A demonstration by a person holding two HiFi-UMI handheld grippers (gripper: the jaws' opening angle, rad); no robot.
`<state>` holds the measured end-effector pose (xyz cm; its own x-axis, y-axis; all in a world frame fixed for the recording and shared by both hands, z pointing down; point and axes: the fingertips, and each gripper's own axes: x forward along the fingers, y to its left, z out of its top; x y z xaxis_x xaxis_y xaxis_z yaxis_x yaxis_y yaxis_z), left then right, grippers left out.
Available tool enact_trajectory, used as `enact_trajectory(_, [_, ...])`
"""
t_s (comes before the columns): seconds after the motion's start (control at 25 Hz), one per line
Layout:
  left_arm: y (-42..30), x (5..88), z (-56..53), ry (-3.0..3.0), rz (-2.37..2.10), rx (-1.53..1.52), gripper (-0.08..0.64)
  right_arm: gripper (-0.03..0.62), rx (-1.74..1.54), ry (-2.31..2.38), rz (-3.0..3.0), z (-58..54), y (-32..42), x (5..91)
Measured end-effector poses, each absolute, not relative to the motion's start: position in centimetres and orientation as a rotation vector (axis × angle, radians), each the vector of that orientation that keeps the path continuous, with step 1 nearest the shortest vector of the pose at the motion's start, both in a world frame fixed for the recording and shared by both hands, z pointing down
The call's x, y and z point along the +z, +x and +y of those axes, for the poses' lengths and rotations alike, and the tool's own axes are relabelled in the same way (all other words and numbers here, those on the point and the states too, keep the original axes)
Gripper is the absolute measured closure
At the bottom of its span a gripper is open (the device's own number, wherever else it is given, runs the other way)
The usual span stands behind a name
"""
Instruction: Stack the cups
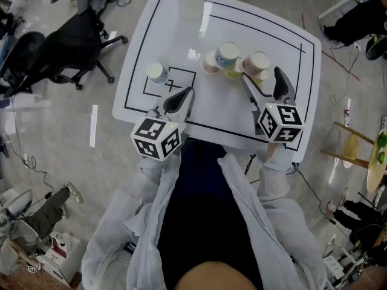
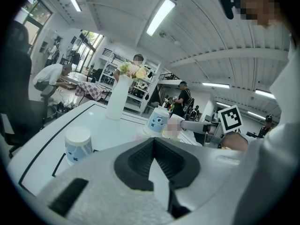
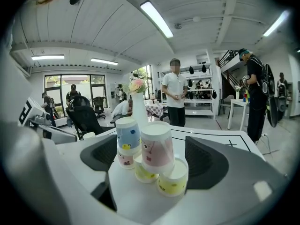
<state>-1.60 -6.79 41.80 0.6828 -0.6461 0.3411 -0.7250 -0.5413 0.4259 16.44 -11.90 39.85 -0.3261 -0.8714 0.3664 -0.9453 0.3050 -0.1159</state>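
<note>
The cups [image 1: 228,54] make a little tower on the desk [image 1: 284,41], top ones resting on bottom ones. The right hand-held gripper [image 1: 262,76] stands open beside it, empty. The left hand-held gripper [image 1: 186,92] is squeezed shut, near one leftover cup [image 1: 156,72].

I see five paper cups, all mouth-down, built into a pyramid. The bottom row has a pink-printed cup [image 3: 124,160] and two yellow cups [image 3: 144,173] [image 3: 174,180]. A blue cup [image 3: 128,135] and a pink cup [image 3: 157,146] stand on top. A lone blue-printed cup [image 1: 156,72] stands upturned, well apart to my left.
</note>
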Motion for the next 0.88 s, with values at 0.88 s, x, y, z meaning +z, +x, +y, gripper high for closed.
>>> enact_trajectory(0.88, [-10.7, 42.7, -6.3, 2.214, -1.292, 0.131, 0.557, 0.14, 0.51, 1.335, -2.45, -7.4, 5.6, 42.4])
